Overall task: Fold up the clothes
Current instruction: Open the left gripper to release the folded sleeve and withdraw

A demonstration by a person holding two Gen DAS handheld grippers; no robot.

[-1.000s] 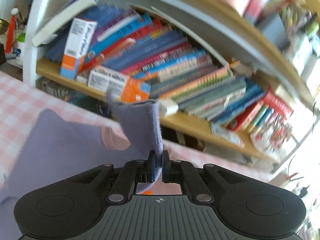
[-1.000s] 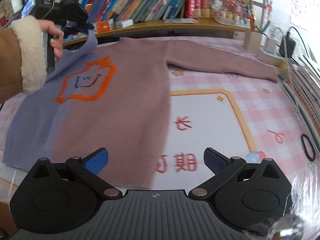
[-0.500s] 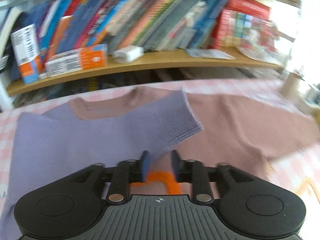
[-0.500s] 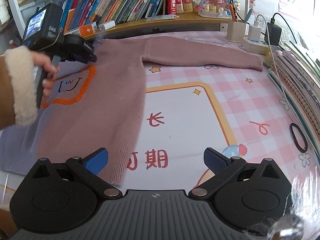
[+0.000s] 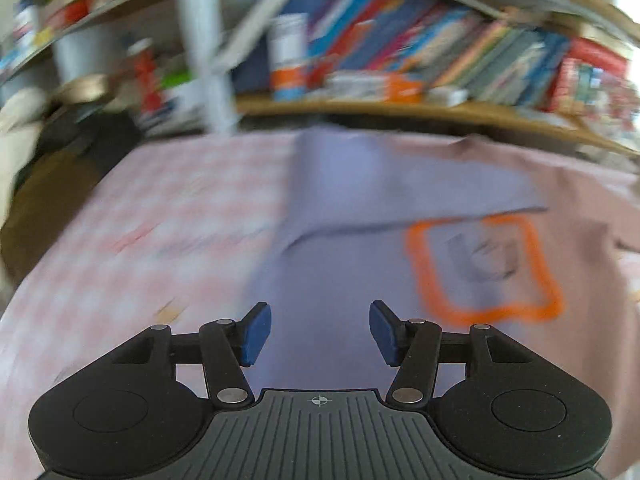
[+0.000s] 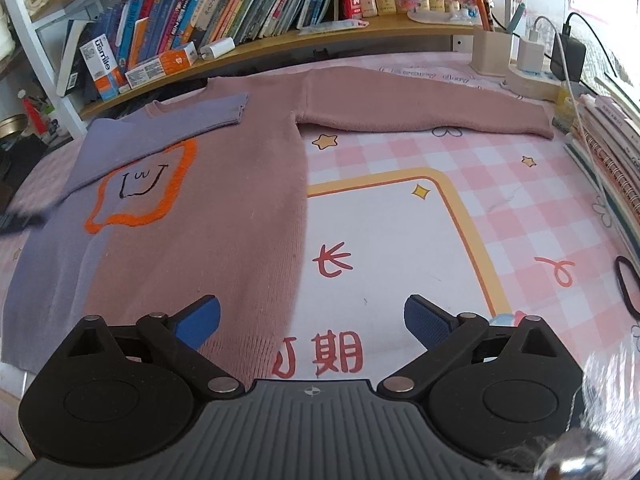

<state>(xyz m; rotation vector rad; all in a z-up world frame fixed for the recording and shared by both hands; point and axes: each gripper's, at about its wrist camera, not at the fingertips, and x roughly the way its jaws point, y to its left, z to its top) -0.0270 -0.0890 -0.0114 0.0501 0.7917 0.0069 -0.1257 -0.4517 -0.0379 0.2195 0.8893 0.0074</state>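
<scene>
A half lilac, half dusty-pink sweater with an orange-outlined face patch lies flat on the pink checked tablecloth. Its lilac sleeve is folded across the chest; the pink sleeve stretches out to the right. In the blurred left wrist view my left gripper hovers over the sweater's lilac side, jaws opening, nothing between them. My right gripper stands open above the sweater's hem, empty.
A wooden bookshelf full of books runs along the back of the table. Chargers and a holder sit at the back right, stacked notebooks line the right edge, and a black hair tie lies near them.
My left gripper let go of the lilac sleeve, which now lies folded across the chest, and swung away to the left and back. The right gripper barely moved.
</scene>
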